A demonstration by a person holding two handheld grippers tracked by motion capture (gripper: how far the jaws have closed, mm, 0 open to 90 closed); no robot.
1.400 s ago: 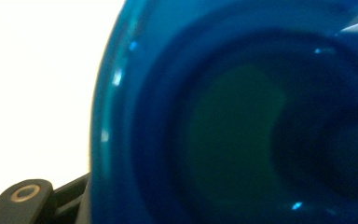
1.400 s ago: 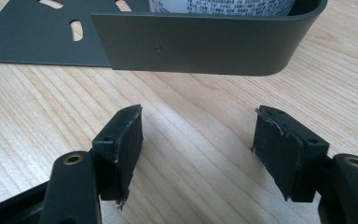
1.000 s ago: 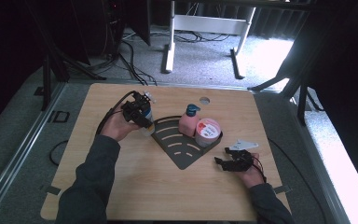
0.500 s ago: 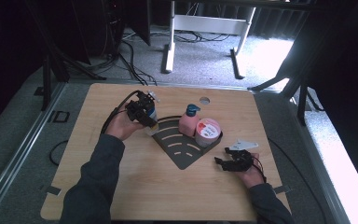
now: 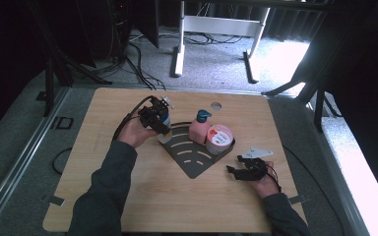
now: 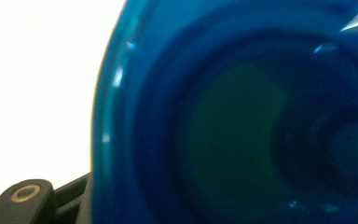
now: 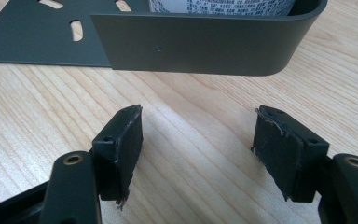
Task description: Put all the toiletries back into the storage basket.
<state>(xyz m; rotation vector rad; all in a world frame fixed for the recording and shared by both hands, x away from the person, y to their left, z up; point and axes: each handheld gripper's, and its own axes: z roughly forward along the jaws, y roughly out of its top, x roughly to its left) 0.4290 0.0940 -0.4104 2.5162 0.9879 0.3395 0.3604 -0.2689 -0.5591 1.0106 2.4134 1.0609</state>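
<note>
Holding a blue-capped container (image 5: 164,129) at the left corner of the dark corner shelf tray (image 5: 195,162), the left gripper (image 5: 153,118) sits over the back-left part of the wooden desk (image 5: 98,196), its fingers clamped on the container's upper part; in the left gripper view the translucent blue cap (image 6: 242,121) sits pressed right up against the camera, blurred, with one black finger (image 6: 25,198) peeking out at the lower left. The container's pale lower end touches the tray's edge in the high view. Just beside it on the tray stand a pink pump bottle (image 5: 199,129) with a blue top and a round pink-lidded tub (image 5: 219,139), the two touching each other. The right gripper (image 5: 243,171) rests low on the desk near the tray's right end, well apart from the left one. In the right gripper view its fingers (image 7: 121,149) stand wide apart with bare wood between them, aimed at the tray's curved outer wall (image 7: 205,42), with nothing held
</note>
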